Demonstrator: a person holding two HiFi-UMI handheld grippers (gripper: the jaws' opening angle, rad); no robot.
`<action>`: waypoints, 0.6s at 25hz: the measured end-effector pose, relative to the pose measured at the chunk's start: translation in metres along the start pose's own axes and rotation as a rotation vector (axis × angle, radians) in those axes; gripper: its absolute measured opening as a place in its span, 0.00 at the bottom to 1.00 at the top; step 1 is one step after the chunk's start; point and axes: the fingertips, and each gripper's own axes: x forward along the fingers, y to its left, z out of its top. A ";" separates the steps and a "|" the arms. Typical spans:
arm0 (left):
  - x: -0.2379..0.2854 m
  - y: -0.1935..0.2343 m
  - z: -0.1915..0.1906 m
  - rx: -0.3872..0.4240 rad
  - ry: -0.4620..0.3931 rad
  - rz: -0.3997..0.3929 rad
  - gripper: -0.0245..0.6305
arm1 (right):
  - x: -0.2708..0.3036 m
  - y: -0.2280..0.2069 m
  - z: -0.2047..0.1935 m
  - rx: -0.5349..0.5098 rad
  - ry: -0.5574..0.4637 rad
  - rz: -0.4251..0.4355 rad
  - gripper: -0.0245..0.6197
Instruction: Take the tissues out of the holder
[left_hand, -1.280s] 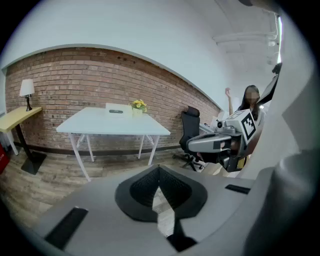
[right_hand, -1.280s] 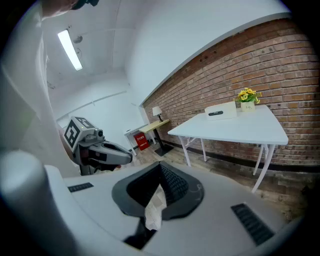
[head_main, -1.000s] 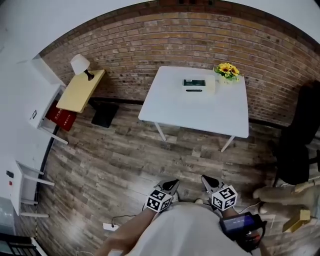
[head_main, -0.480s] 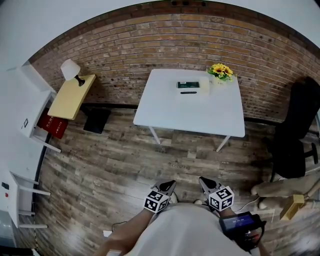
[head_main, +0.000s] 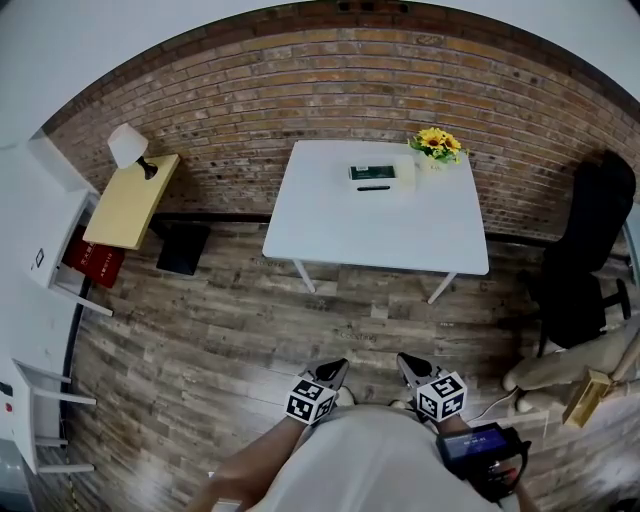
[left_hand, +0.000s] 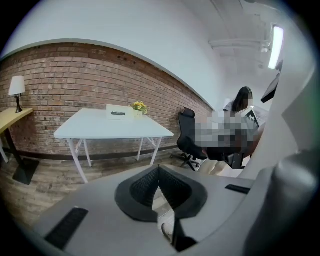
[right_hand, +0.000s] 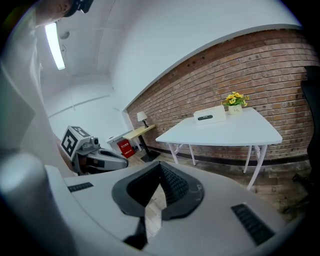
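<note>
Tissue holder (head_main: 380, 173) well beyond right gripper (head_main: 406, 360)

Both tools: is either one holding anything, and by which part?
Nothing is held. The left tool and right tool are both shut with nothing between the jaws. The tissue holder sits untouched on the white table across the room.
</note>
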 end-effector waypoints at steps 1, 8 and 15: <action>0.000 0.003 0.001 0.001 0.001 -0.003 0.05 | 0.002 0.000 0.001 0.000 0.001 -0.006 0.05; -0.001 0.024 0.003 0.003 -0.005 -0.022 0.05 | 0.018 0.003 0.007 -0.003 0.006 -0.037 0.05; -0.006 0.049 0.007 -0.005 -0.011 -0.021 0.05 | 0.038 0.007 0.019 -0.018 0.011 -0.046 0.05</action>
